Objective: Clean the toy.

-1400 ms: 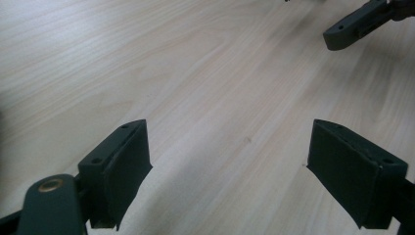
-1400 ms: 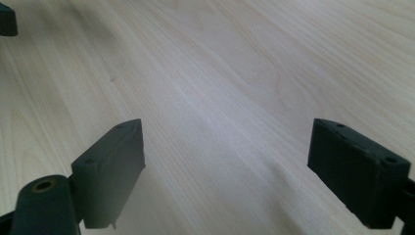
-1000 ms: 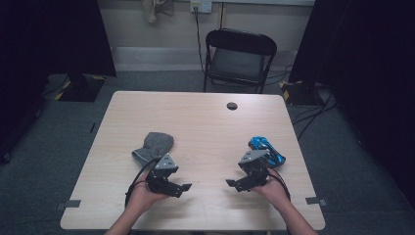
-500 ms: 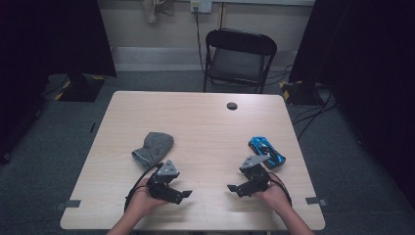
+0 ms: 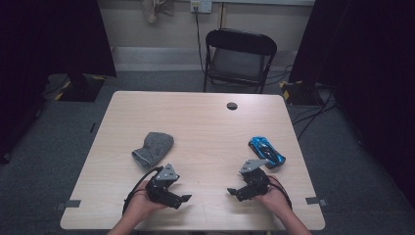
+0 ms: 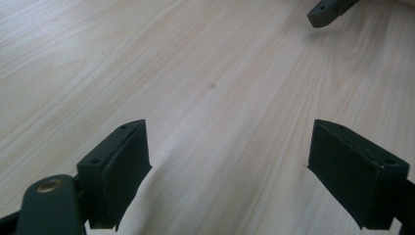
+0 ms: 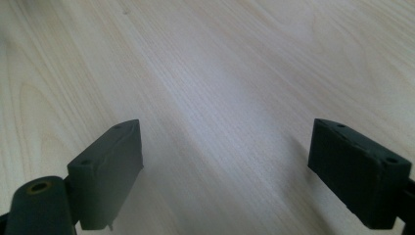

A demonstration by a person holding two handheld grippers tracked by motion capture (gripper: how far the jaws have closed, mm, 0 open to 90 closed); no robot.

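grey sock crumpled, blue toy car upright

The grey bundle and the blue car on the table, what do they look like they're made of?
The grey bundle looks like soft knitted or fleecy fabric: matte, mottled, slumped, with a folded hem at one end. It may be a sock or a cloth. The blue car looks like glossy painted metal or hard plastic: it shines and keeps crisp edges. Which of the two is unclear.

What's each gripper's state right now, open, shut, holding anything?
Left gripper: jaws open, holding nothing, over the bare light wooden table.
Right gripper: jaws open, holding nothing, also over bare tabletop.
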